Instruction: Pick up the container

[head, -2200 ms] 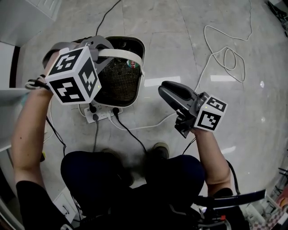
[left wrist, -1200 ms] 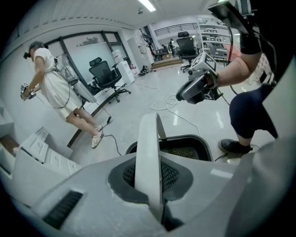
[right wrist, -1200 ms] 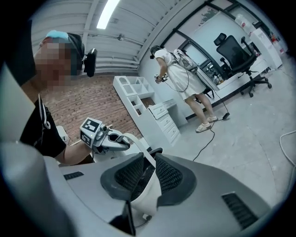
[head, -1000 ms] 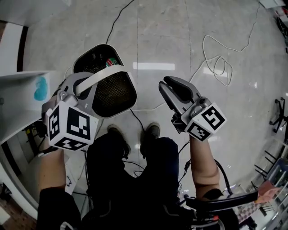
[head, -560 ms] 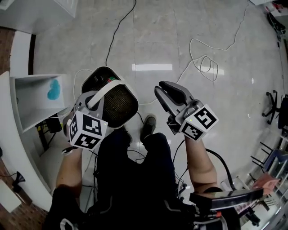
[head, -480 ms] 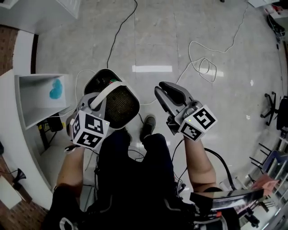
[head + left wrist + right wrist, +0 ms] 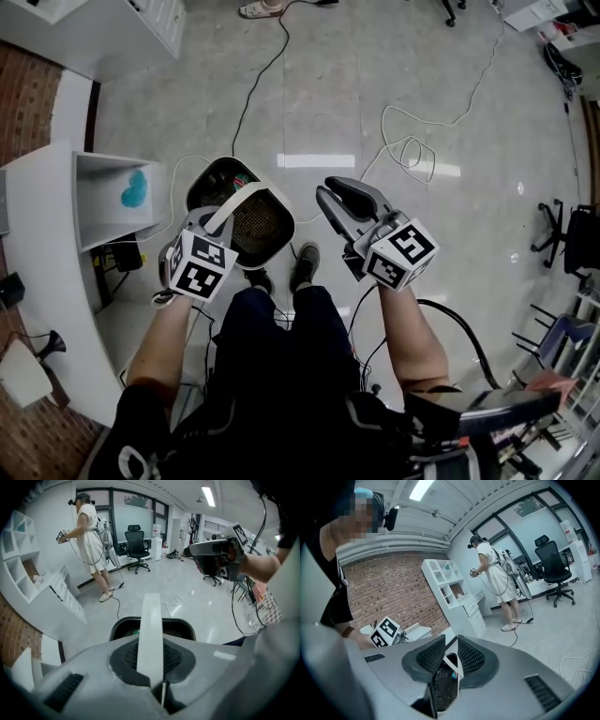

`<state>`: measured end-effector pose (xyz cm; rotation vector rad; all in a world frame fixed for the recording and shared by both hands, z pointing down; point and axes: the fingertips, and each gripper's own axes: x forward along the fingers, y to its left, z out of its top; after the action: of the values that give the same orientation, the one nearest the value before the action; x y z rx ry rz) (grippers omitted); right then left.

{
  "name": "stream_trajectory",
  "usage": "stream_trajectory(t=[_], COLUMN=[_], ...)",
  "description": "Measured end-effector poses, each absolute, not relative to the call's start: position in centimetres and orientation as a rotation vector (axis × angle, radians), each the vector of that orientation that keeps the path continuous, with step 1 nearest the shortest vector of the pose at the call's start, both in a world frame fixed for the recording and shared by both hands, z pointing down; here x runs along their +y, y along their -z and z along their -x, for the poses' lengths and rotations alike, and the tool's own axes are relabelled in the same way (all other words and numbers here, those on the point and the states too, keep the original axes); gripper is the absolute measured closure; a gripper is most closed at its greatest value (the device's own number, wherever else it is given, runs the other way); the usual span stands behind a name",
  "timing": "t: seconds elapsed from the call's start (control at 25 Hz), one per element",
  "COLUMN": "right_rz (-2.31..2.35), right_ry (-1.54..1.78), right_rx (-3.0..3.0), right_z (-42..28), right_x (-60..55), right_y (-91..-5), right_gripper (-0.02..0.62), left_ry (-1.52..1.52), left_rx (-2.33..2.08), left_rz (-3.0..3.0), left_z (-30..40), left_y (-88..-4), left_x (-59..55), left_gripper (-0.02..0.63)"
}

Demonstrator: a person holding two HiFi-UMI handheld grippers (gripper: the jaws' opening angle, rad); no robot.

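Observation:
The container (image 7: pixel 251 217) is a black mesh bin with a white handle (image 7: pixel 236 200), hanging above the floor in front of the person's legs. My left gripper (image 7: pixel 214 223) is shut on that handle; in the left gripper view the handle (image 7: pixel 151 634) runs up from the closed jaws over the bin's dark rim (image 7: pixel 123 624). My right gripper (image 7: pixel 343 191) floats to the container's right, apart from it, jaws open with nothing between them. Through its gap in the right gripper view the container (image 7: pixel 443 686) shows beyond the right gripper (image 7: pixel 451 649).
A white shelf unit (image 7: pixel 98 202) with a blue item (image 7: pixel 135 189) stands at the left. Cables (image 7: pixel 412 150) loop over the glossy floor ahead. Office chairs (image 7: pixel 565 234) stand at the right. Another person (image 7: pixel 90 538) stands by the shelves.
Both grippers have risen, and the container has come up with the left one, off the floor. The left gripper has rolled. The floor and shelf now look farther below.

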<state>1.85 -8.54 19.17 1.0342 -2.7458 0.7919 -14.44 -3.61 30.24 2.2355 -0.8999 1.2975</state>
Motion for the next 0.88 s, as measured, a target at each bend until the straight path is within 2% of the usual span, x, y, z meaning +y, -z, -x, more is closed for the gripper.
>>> stream_trajectory(t=[0.28,0.88], right_rz=[-1.114,-1.16], right_ry=[-0.816,-0.599], right_rx=[-2.734,-2.829], right_z=[-2.4,-2.6], right_x=[-7.0,-5.4], right_y=[-13.6,-1.9], right_gripper=[0.515,0.543], left_ry=[-1.132,-0.779], left_rx=[-0.952,-1.002], left_rz=[-2.158,-2.076], left_z=[15.5,14.7], left_y=[-23.5,-13.7], left_x=[-1.7,1.3], left_gripper=[0.595,0.594])
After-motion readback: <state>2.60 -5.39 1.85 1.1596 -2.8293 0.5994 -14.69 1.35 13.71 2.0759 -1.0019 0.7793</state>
